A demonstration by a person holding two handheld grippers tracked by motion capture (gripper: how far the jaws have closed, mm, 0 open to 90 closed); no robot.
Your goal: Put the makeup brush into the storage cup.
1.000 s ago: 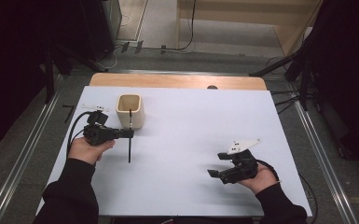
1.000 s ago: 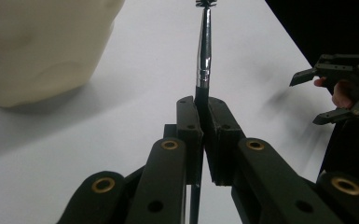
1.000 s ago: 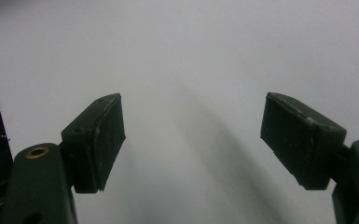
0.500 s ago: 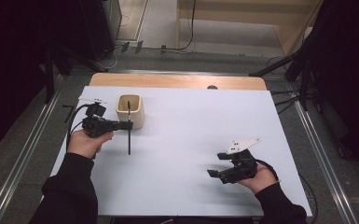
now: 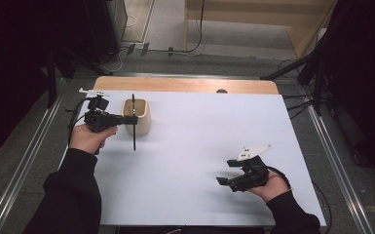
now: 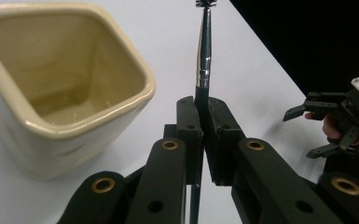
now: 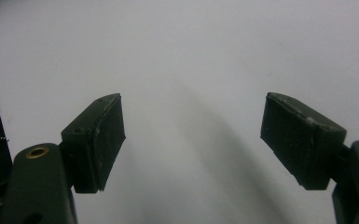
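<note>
A cream square cup (image 5: 143, 126) stands on the white table (image 5: 199, 131) at the far left. My left gripper (image 5: 131, 119) is shut on a thin black stick with a silver section (image 5: 134, 140). It holds the stick upright, just in front of the cup. In the left gripper view the stick (image 6: 204, 60) rises between the pressed jaws of the left gripper (image 6: 203, 109), and the cup (image 6: 51, 116) sits close on the left with nothing visible inside. My right gripper (image 5: 224, 172) rests near the front right, open and with nothing between its jaws (image 7: 191, 140).
A wooden strip (image 5: 185, 84) runs along the table's far edge. Metal rails and cables lie on the floor around the table. The right gripper (image 6: 299, 135) and its hand appear far off in the left gripper view, near the table's edge.
My left gripper has lifted the stick and carried it away from the person toward the cup. The right gripper has stayed where it was.
</note>
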